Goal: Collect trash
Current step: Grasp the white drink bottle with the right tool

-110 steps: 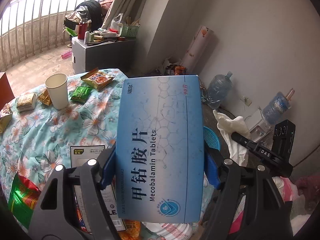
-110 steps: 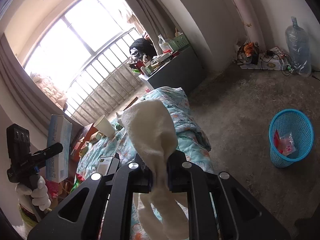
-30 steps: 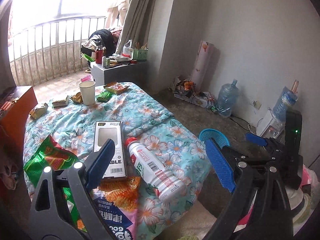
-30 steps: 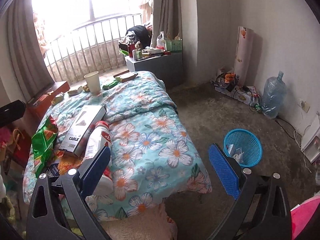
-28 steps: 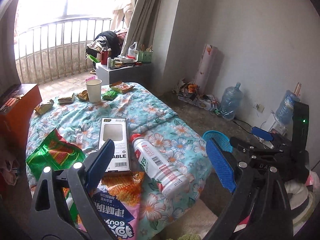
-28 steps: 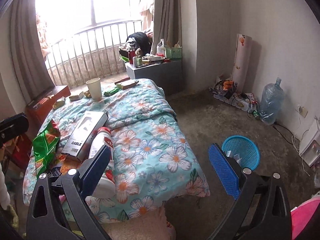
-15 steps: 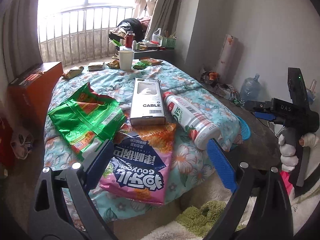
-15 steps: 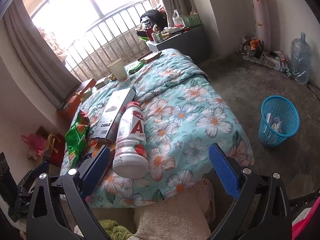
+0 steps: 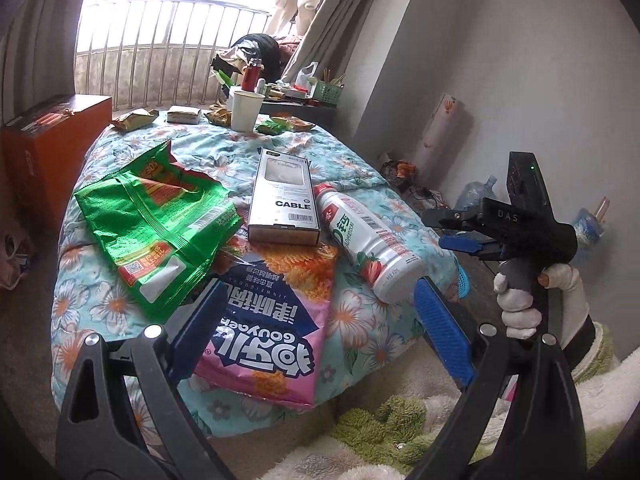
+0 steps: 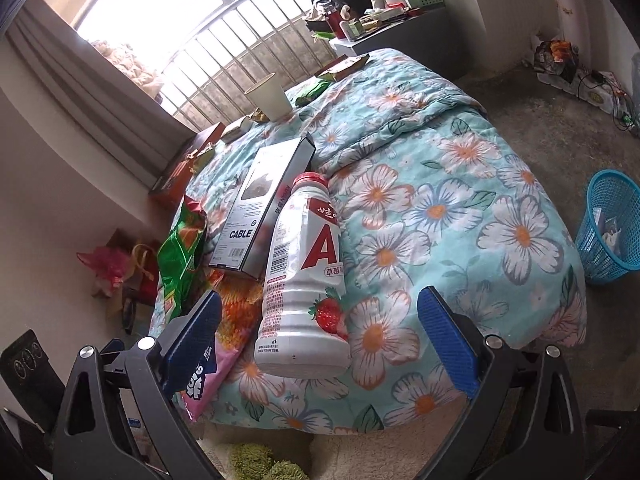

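On my left wrist view, my left gripper (image 9: 320, 324) gapes wide and empty over the pink "GOUYOER" snack bag (image 9: 268, 332); beyond lies a box (image 9: 284, 200) marked "CABLE". On my right wrist view, my right gripper (image 10: 320, 332) spreads wide, empty, around the strawberry bottle (image 10: 304, 276) lettered "A".

A white strawberry-drink bottle (image 10: 303, 276) with a red cap lies on its side near the edge of the flowered quilt, base toward the edge — close against the grey box marked CABLE (image 9: 285, 197), which lies flat. A pink-and-blue snack bag (image 9: 268, 324) sprawls partly under that box and overhangs the edge, a crumpled green wrapper (image 9: 156, 220) beside it. On the floor stands a blue mesh basket (image 10: 612, 226) — scraps inside.
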The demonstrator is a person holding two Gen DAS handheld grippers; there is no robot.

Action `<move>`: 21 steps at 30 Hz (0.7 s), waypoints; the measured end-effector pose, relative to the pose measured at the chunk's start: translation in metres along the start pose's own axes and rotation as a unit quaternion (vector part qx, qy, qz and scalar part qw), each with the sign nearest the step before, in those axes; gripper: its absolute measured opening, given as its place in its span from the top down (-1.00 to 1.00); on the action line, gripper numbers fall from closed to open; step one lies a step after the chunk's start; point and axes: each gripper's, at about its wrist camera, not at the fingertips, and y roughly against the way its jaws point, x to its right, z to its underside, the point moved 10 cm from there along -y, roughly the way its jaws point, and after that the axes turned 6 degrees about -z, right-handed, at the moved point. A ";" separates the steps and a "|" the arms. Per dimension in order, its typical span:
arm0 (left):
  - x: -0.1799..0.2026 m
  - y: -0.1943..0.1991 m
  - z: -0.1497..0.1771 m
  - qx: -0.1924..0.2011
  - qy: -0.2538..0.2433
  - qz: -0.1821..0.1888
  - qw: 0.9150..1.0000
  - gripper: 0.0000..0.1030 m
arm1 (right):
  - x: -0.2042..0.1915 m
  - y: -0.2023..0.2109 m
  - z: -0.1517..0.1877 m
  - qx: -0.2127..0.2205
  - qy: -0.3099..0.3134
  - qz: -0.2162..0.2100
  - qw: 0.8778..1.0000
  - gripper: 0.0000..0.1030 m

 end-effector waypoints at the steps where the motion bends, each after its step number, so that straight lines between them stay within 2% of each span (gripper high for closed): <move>1: 0.003 -0.001 -0.002 0.002 0.003 0.009 1.000 -0.75 | 0.000 -0.003 -0.001 -0.007 -0.002 -0.002 1.000 -0.86; 5: 0.014 -0.008 -0.008 0.012 0.004 0.033 0.999 -0.75 | -0.006 -0.019 -0.004 -0.037 0.011 -0.007 0.999 -0.86; 11: 0.021 -0.019 -0.009 0.004 -0.019 0.041 0.999 -0.75 | -0.009 -0.048 -0.007 -0.075 0.047 0.022 0.996 -0.82; 17: 0.017 -0.026 -0.008 -0.003 -0.017 0.048 0.999 -0.75 | -0.002 -0.079 -0.007 -0.114 0.056 0.044 0.991 -0.54; 21: 0.013 -0.028 -0.009 -0.005 -0.012 0.051 0.999 -0.75 | -0.003 -0.089 -0.003 -0.127 0.029 0.010 0.991 -0.15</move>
